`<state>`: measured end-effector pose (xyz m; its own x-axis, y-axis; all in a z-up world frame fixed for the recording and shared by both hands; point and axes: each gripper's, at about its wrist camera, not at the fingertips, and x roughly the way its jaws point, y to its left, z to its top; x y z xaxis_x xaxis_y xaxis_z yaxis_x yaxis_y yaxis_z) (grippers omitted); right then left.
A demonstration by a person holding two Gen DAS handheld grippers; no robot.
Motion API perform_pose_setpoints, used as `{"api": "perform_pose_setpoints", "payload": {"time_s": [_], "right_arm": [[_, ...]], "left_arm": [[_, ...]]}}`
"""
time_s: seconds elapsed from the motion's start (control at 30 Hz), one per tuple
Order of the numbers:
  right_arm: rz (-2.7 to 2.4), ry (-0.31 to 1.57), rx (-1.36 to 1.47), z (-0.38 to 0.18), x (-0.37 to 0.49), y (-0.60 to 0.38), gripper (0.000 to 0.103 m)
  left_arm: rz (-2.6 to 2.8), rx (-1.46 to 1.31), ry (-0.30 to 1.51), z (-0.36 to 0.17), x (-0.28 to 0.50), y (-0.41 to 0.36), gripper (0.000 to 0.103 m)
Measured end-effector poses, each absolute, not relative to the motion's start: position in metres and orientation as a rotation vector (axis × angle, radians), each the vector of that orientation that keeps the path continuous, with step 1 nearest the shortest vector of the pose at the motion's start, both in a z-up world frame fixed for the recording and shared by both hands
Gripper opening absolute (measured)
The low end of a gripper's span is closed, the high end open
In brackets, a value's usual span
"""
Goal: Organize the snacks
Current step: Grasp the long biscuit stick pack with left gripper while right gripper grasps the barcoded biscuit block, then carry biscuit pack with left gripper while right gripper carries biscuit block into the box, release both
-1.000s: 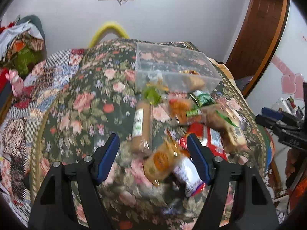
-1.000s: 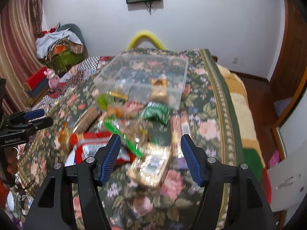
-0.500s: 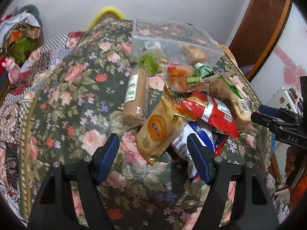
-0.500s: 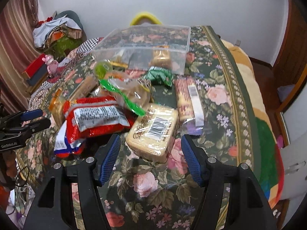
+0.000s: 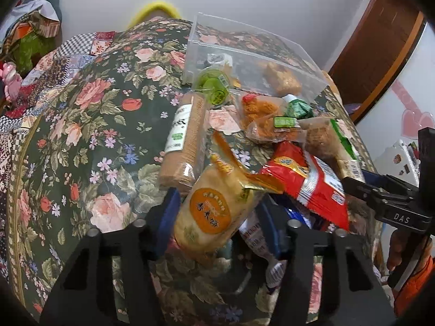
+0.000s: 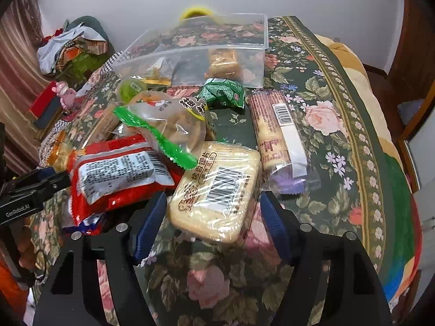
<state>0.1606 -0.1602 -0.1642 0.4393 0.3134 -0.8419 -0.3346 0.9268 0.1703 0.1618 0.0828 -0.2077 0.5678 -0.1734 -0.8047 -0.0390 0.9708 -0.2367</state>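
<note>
A heap of snacks lies on a floral bedspread in front of a clear plastic box [image 5: 272,43]. My left gripper [image 5: 218,217] straddles a yellow pack with an orange disc [image 5: 209,217]. Its jaws are closing and the blue pads sit at the pack's sides. My right gripper [image 6: 212,225] straddles a pale biscuit pack with a barcode [image 6: 217,190]. Its jaws are opening and the pads stand just off the pack's edges. A red pack [image 5: 307,179] lies between the two grippers. The box [image 6: 190,46] holds a few snacks.
A long cracker roll [image 5: 185,141] and a green jelly cup [image 5: 213,88] lie left of the heap. A barcode-labelled roll [image 6: 280,133], a green packet [image 6: 223,92] and a clear bag with a green seal [image 6: 168,127] lie nearby. The bed's edge drops off at right.
Both grippers have come down close over the snacks. The left jaws have narrowed around the yellow pack. The right jaws have widened a little around the biscuit pack.
</note>
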Motion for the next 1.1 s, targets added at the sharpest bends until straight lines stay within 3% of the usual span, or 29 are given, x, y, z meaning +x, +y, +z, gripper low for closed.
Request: {"api": "perform_pose_setpoints", "payload": {"time_s": [0.2, 0.3, 0.53, 0.7, 1.1], "right_arm": [[0.389, 1.051, -0.009, -0.171, 0.166, -0.158, 0.068], [0.387, 1.048, 0.000, -0.171, 0.167, -0.158, 0.068], [0.384, 1.023, -0.024, -0.167, 0.166, -0.161, 0.060], [0.384, 1.016, -0.022, -0.162, 0.162, -0.169, 0.053], [0.369, 0.982, 0.004, -0.145, 0.147, -0.190, 0.052]], "left_arm": [[-0.047, -0.193, 0.953, -0.209, 0.161, 0.082, 0.037], [-0.041, -0.182, 0.949, -0.209, 0.159, 0.081, 0.035], [-0.051, -0.222, 0.912, -0.197, 0.150, 0.087, 0.022], [-0.046, -0.209, 0.879, -0.182, 0.145, 0.086, 0.022], [-0.052, -0.176, 0.804, -0.148, 0.136, 0.076, 0.022]]}}
